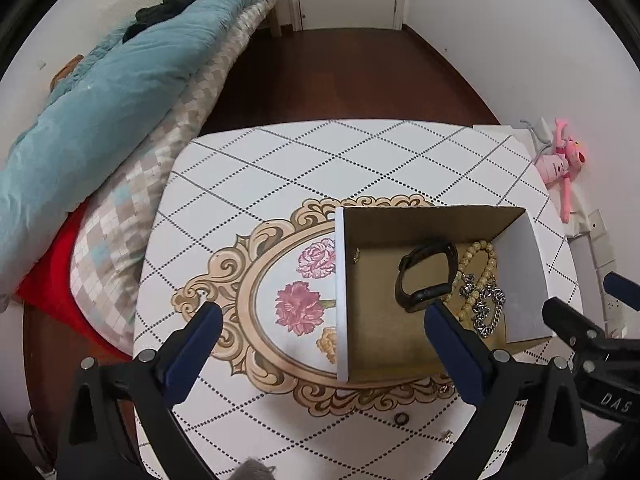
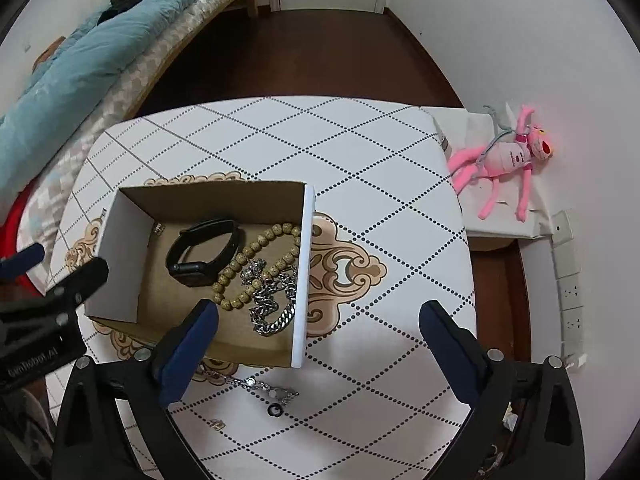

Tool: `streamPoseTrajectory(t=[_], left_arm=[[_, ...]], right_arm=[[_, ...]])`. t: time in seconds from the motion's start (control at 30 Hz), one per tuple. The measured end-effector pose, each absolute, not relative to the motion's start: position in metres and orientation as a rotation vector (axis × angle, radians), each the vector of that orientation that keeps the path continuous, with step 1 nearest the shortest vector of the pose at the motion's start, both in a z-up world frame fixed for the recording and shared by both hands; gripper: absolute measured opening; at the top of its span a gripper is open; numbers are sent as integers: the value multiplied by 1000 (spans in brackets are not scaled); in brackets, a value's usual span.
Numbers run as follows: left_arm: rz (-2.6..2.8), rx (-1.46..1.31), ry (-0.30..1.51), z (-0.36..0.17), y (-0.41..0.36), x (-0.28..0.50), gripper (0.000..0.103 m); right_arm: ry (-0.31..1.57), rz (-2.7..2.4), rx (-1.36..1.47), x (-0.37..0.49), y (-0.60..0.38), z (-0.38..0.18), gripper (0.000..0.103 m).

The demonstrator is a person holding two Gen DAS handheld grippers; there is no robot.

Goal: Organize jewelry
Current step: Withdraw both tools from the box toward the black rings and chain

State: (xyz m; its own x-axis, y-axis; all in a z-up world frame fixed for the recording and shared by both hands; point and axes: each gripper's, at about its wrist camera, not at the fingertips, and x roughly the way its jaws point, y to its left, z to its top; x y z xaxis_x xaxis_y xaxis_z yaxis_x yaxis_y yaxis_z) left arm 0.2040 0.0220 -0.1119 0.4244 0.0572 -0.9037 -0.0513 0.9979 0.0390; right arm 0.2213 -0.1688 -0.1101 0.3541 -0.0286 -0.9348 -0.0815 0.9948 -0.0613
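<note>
An open cardboard box (image 1: 384, 224) (image 2: 132, 248) stands on the patterned table. In it lie a black smartwatch (image 1: 426, 276) (image 2: 204, 252), a beige bead bracelet (image 1: 480, 264) (image 2: 256, 256), a silver chain (image 1: 488, 312) (image 2: 276, 300) and a small gold piece (image 1: 356, 256) (image 2: 159, 228). On the table in front of the box lie a thin silver bracelet (image 2: 260, 386), a black ring (image 1: 401, 418) (image 2: 275, 410) and a small gold earring (image 1: 447, 435) (image 2: 217, 424). My left gripper (image 1: 324, 324) is open and empty above the box's left side. My right gripper (image 2: 320, 320) is open and empty above the box's right wall.
The table (image 1: 280, 160) (image 2: 360, 152) has a white diamond-pattern cover. A bed with a blue quilt (image 1: 100, 92) (image 2: 80, 52) lies to the left. A pink plush toy (image 1: 564, 160) (image 2: 504, 160) lies on a white box at the right, by wall sockets (image 2: 570, 292).
</note>
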Motion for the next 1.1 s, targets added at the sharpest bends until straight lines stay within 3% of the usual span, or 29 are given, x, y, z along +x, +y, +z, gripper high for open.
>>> streamPoseTrajectory(t=[0.87, 1.1], left_arm=[[70, -37, 895, -5, 15, 108, 103], [118, -24, 917, -16, 13, 99, 103]], right_arm=[[870, 3, -70, 112, -177, 11, 102], [871, 7, -45, 97, -180, 16, 102]])
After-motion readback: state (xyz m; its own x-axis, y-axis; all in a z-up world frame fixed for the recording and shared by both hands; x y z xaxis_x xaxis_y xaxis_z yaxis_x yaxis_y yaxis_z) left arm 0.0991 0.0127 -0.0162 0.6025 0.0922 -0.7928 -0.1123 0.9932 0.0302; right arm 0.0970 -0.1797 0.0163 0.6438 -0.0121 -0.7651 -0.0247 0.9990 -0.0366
